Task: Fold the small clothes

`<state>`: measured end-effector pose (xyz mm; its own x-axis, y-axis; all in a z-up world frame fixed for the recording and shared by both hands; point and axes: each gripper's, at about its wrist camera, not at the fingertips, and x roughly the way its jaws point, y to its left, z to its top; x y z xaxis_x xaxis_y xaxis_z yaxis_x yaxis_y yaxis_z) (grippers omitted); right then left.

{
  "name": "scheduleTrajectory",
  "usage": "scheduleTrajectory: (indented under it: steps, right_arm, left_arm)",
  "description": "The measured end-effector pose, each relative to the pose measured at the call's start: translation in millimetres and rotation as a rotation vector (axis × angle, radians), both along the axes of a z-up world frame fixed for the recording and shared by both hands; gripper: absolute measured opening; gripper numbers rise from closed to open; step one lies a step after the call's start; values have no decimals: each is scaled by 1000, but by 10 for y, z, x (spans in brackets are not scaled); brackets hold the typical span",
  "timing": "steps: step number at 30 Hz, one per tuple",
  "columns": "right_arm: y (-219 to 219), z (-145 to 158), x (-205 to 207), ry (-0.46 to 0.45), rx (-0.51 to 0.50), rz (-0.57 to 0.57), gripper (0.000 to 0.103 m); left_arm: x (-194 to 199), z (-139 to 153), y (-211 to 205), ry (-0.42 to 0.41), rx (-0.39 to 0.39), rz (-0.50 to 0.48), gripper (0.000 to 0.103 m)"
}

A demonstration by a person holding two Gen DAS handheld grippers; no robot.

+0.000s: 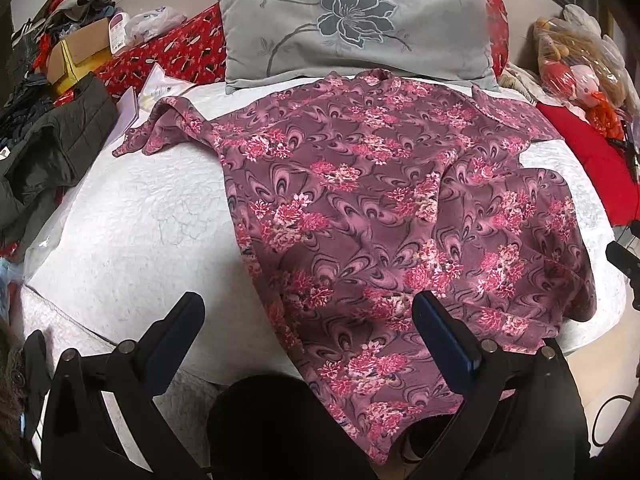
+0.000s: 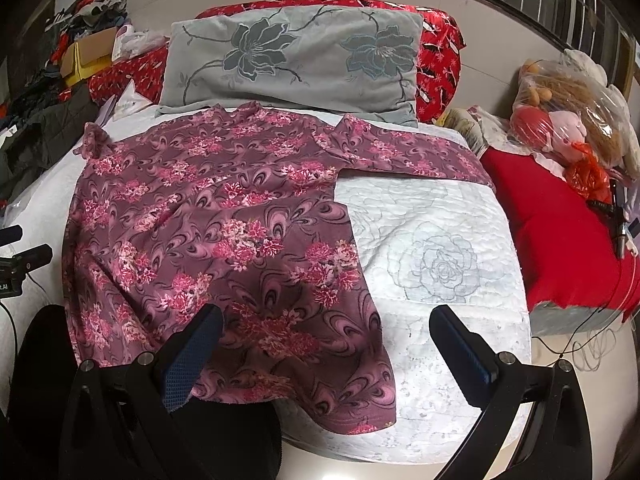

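A mauve long-sleeved top with pink flowers (image 1: 372, 200) lies spread on the white quilted bed (image 1: 140, 220), collar toward the pillow, both sleeves out to the sides, hem hanging over the near edge. It also shows in the right wrist view (image 2: 208, 216), with its right sleeve (image 2: 416, 156) stretched flat. My left gripper (image 1: 308, 320) is open and empty, hovering over the top's lower left hem. My right gripper (image 2: 326, 336) is open and empty over the top's lower right corner. Neither holds cloth.
A grey flower-print pillow (image 1: 356, 28) lies at the bed's head against a red floral bolster (image 1: 176, 52). A dark jacket (image 1: 52, 148), boxes and piled clothes lie at left. A red cushion (image 2: 568, 220) and bagged stuffed toys (image 2: 568, 120) lie at right.
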<state>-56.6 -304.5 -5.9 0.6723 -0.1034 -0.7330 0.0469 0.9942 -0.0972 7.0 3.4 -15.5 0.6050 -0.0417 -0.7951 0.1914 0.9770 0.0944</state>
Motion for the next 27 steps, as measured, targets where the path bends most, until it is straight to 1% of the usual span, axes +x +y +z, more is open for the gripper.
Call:
scheduleTrajectory:
  steps: [22,27]
  right_arm:
    - [-79,6,2,-9,28,-9,103]
    - [-125,-32,25,-5,35,-13,103]
  left_arm:
    - [3,-27,18,4,11,0,103]
    - [11,-35,12,10,18,1,103]
